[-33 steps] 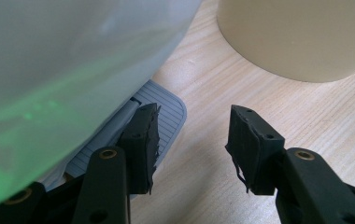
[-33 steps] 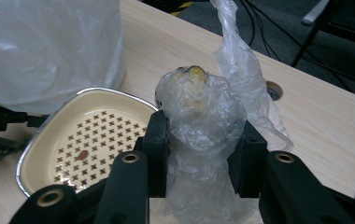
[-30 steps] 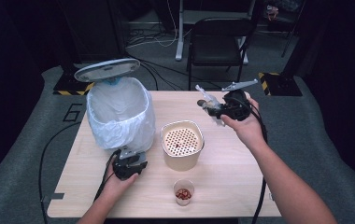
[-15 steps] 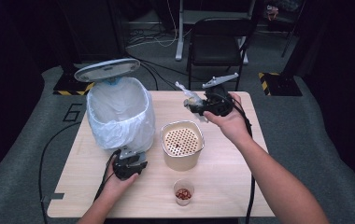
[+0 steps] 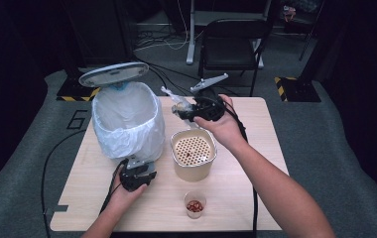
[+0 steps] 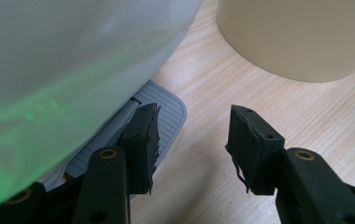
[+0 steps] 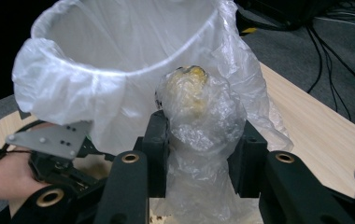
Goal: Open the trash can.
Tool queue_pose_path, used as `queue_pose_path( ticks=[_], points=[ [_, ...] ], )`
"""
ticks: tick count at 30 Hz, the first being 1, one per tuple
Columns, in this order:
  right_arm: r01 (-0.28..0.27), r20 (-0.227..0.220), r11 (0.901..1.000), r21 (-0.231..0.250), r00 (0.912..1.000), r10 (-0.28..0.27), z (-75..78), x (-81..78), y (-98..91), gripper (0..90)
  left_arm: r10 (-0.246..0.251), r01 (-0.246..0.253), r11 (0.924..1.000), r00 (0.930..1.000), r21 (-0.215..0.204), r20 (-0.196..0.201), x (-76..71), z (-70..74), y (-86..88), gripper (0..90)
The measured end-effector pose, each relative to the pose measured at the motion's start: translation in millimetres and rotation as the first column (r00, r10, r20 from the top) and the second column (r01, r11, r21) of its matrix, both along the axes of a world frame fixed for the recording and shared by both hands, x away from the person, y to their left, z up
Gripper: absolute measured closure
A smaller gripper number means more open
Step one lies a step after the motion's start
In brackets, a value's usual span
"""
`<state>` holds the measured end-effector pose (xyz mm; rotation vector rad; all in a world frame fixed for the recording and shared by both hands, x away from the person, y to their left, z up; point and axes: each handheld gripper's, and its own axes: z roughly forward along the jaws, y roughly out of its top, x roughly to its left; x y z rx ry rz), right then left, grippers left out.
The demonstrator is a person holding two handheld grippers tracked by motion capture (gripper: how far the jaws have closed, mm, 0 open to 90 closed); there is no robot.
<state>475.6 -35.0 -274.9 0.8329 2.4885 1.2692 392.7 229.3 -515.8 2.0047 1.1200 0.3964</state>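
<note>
The left gripper [image 5: 138,174] rests on the grey ribbed pedal [image 6: 164,112] of the plastic-lined white bin [image 5: 127,124], jaws at their narrowest and empty; right of it, the right gripper [image 5: 184,113] clamps a crumpled clear plastic bag [image 7: 199,135] with yellowish contents, its long axis along the jaws, pointing toward the bin

The table [image 5: 256,193] is light wood with a smooth, matt top. The bin [image 5: 127,124] on the left has a thin, shiny see-through plastic liner, and the bag [image 7: 199,135] is crinkly clear plastic. The beige pot [image 5: 192,153] looks like smooth matt plastic, and the gripper pads [image 6: 143,140] are black, rough and frayed.
</note>
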Motion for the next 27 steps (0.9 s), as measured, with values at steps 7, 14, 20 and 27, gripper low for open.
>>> queue_pose_path(
  ticks=[7, 14, 20, 27],
  points=[
    [-0.029, 0.007, 0.9995, -0.014, 0.9995, 0.029, 13.3, -2.3, 21.6, 64.2, 0.002, -0.002, 1.0, 1.0, -0.006, -0.01, 0.0, 0.3, 0.3, 53.2],
    [-0.045, 0.016, 0.9985, -0.031, 0.9988, 0.046, 28.1, -2.6, 33.6, 64.2, -0.016, 0.016, 0.9998, 0.9998, 0.015, -0.012, 0.4, 1.1, 2.0, 53.2],
    [-0.067, 0.015, 0.9972, -0.033, 0.9976, 0.068, 31.5, 1.8, 44.6, 64.2, 0.004, -0.004, 0.9999, 1.0, -0.015, -0.008, -0.1, 0.2, -0.2, 53.2],
    [-0.102, 0.013, 0.994, -0.039, 0.9946, 0.103, 28.3, 6.5, 62.5, 64.2, -0.002, 0.002, 0.9999, 0.9999, -0.015, -0.012, 0.5, 0.1, 0.9, 53.2]
  ],
)
